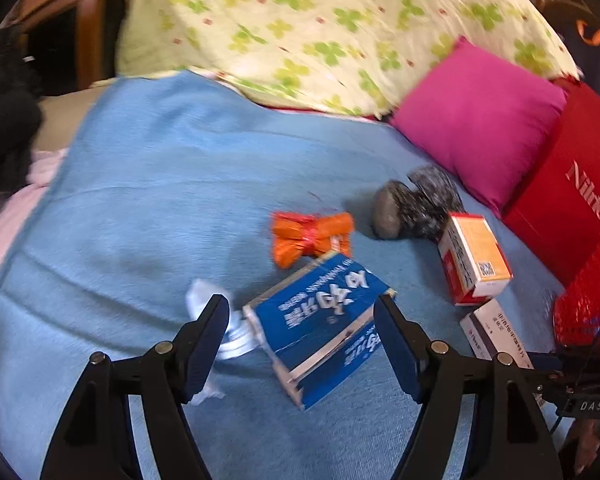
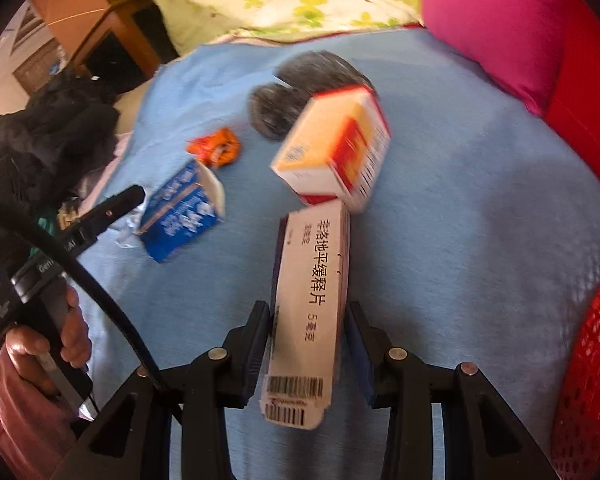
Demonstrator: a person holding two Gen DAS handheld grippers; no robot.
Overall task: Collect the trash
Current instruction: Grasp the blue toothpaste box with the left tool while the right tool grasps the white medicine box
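While my right tool (image 2: 306, 344) clamps the white medicine box (image 2: 308, 312) at lower centre, my left tool (image 1: 302, 340) stands open astride the blue carton (image 1: 320, 328) lying low on the blue bed cover (image 1: 140, 200), pads apart from it.

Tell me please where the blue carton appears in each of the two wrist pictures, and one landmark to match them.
Left wrist view: the blue carton lies low in the centre, on the blue blanket, between the open fingers of the left gripper.
Right wrist view: the blue carton is left of centre.
Shared landmark: the orange wrapper, just beyond the carton in both.
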